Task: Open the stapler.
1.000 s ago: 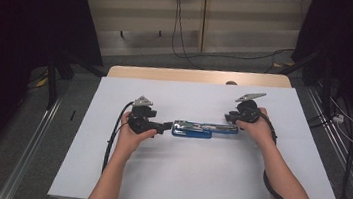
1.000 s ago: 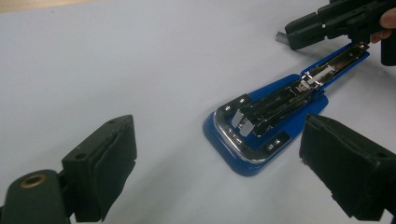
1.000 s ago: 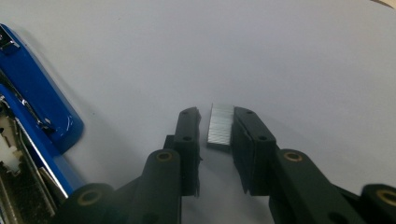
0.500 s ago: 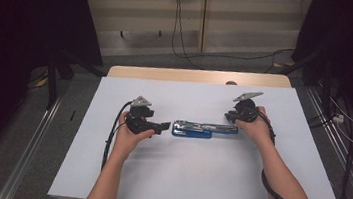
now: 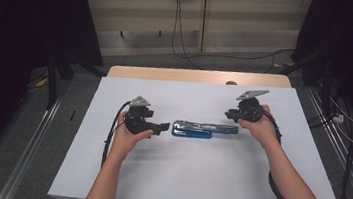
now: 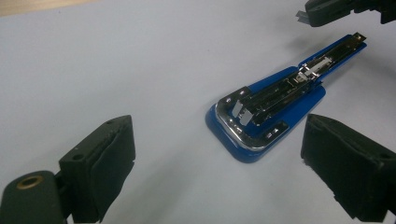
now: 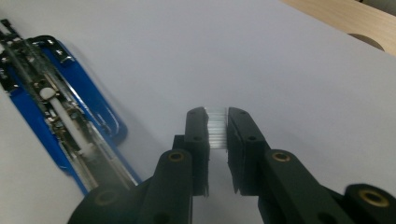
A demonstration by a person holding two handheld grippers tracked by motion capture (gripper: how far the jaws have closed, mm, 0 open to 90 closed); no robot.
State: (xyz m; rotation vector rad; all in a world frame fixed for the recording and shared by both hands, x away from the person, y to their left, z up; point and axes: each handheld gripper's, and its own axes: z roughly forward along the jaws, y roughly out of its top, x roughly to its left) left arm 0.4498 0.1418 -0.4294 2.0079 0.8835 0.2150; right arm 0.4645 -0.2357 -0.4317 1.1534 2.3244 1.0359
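Figure. Reloading an opened stapler (image 5: 204, 130) on a white desk (image 5: 195, 182).

The blue stapler lies flat near the middle of the desk, its top arm swung fully open so that base and staple channel form one long line between the two hands. In the left gripper view the chromed magazine (image 6: 275, 93) faces upward and appears unloaded (the far end of the channel is too small to judge).

Right tool (image 7: 217, 128): clenched on a short strip of staples (image 7: 217, 126), which sits pinched between the two pads; its jaws have just been closing on that strip. In the high view this tool (image 5: 230, 115) hangs just above the stapler's right end, clear of the desk.

Left tool (image 6: 217, 163): released, jaws standing wide, pointed at the stapler's rounded blue end and close to it without touching. In the high view it (image 5: 165, 127) rests just left of the stapler.

Judged step: carrying the strip to the open channel.

Hazards. The strip is thin and brittle, so a hard squeeze or a twist could snap it or let it slip out. If it comes down askew to the channel, it may ride on the rails instead of seating. The stapler is unheld; a push from the right tool could slide it across the smooth desk unless the left tool steadies the base.
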